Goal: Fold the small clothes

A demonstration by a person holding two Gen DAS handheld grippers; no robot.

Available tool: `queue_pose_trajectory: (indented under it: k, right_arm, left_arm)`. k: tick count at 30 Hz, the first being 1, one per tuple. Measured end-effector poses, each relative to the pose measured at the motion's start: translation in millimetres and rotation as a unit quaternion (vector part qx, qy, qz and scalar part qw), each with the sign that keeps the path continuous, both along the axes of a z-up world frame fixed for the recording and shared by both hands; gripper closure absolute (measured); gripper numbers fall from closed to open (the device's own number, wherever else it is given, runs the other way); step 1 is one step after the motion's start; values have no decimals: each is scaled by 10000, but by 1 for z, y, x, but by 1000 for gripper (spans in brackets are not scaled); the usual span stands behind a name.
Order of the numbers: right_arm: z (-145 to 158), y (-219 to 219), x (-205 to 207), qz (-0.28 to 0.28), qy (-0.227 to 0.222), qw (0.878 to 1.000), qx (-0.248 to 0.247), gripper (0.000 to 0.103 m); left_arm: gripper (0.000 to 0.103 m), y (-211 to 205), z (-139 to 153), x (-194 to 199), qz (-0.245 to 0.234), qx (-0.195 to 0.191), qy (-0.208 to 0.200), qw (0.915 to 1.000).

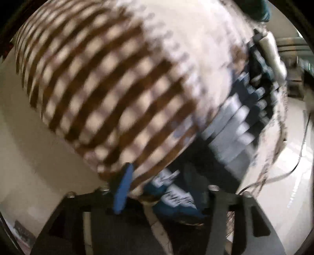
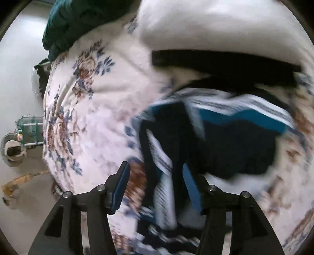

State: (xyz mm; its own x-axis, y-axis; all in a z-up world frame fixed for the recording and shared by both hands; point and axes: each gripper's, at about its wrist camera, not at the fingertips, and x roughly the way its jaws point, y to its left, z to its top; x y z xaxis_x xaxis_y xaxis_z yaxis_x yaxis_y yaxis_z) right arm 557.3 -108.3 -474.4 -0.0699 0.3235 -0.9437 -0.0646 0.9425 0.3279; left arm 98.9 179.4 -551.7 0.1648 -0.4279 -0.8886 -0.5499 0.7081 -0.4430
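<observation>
left wrist view is smearing with motion blur, so little is sharp. a brown-and-cream checked cloth is filling most of the frame, lying on the bed, and a navy, teal and white garment is lying crumpled toward the bed's right edge. the left gripper is showing one blue finger pad at the checked cloth's lower edge; the other pad is hidden, so i cannot tell whether these fingers are released or clenched, or whether they are pinching anything.

right wrist view is looking down on the floral bedcover, with a white pillow and a dark green item toward the far edge, and the floor showing beyond the left edge. a black band is crossing below the pillow. the navy garment is lying rumpled in the middle of the bed, layers overlapping unevenly. the right gripper is standing with its fingers spread, a strip of the garment running between the pads; whether either pad is touching it is unclear.

judging from this, the folding is looking barely begun: no neat fold is showing, and the garment is likely needing spreading flat first.
</observation>
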Motion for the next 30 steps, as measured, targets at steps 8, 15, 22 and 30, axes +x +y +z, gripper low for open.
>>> queue_pose_trajectory:
  k: [8, 15, 22, 30]
  right_arm:
    - [12, -118, -56, -718, -300, 9954, -553, 39]
    - [-34, -167, -25, -1437, -330, 9890, -72, 39]
    - [-81, -185, 18, -1977, 63, 9778, 699, 39]
    - [-97, -188, 36, -2136, 297, 9640, 1556, 45]
  left_arm:
    - [38, -39, 65, 175, -882, -167, -1391, 9862]
    - [38, -118, 27, 350, -1634, -541, -1399, 9751]
    - [94, -143, -2, 422, -1934, -235, -1380, 9711]
    - [94, -110, 23, 423, -1775, 235, -1725, 9686]
